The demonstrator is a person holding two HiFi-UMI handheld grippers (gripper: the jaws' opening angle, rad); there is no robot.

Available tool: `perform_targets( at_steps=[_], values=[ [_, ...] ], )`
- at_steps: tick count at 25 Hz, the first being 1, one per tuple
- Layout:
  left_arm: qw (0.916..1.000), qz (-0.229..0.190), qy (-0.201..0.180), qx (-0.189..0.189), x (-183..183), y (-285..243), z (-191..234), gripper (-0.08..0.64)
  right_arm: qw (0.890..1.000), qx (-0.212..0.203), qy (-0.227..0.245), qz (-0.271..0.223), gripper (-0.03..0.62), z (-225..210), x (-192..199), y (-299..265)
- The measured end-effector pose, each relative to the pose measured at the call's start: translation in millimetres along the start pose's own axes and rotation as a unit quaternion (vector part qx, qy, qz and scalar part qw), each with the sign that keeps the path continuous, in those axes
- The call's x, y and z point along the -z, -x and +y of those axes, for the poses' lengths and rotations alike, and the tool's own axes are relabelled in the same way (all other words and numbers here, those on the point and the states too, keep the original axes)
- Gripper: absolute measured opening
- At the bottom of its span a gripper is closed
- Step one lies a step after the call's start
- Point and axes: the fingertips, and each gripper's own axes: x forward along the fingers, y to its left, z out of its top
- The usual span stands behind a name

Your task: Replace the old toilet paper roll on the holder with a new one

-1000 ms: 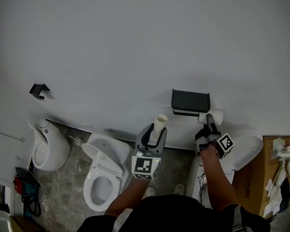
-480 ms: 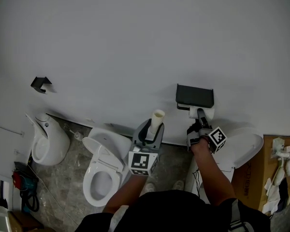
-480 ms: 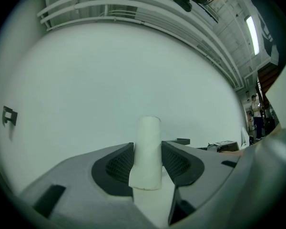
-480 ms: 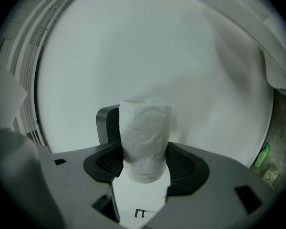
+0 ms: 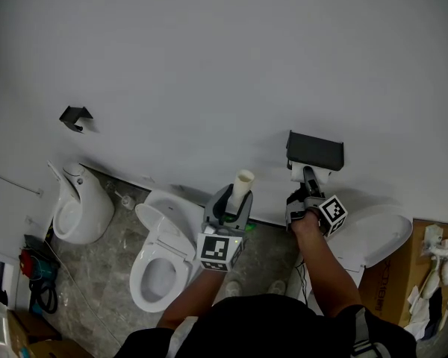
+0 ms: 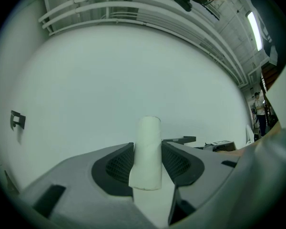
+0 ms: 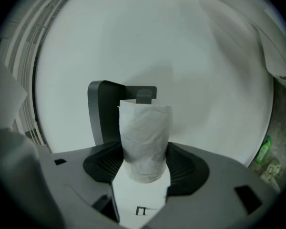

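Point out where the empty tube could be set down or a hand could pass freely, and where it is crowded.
Bare floor lies between the urinal and the toilet. The wall between the black hook and the holder is bare. Crowded: at the holder, where the right claw holds the new roll, and by the cardboard box.

Black top (image 5: 269,323), grey marker-cubed tools (image 5: 236,197) (image 5: 308,176)

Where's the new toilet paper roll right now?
The new toilet paper roll is on the right side of the head view, squeezed in the right gripper's jaws, just under the black holder on the wall.
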Motion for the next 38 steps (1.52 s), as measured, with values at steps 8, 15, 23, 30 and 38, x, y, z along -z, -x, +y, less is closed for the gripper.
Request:
perform_targets(
  at_steps=[8,15,23,30,38],
  values=[
    [0.9999,0.009,-0.011,0.007,0,2,2,0.180,0.999,-0.006,0.029,-0.022,0.277,0,3,-3],
    [0.9998,0.006,-0.004,0.020,0,-4,1,0.181,0.998,0.007,0.060,-0.017,0.330,2,4,2],
    [0.9994,0.012,-0.001,0.031,1,-11,-7,0.180,0.994,0.014,0.103,0.016,0.339,6,9,40],
    [0.9983,0.020,0.013,0.054,7,-22,-24,0.181,0.931,-0.004,0.356,0.078,0.337,47,14,74],
    [0.9966,0.023,0.028,0.074,8,-31,-28,0.181,0.796,-0.026,0.598,0.089,0.174,93,14,99]
  ],
)
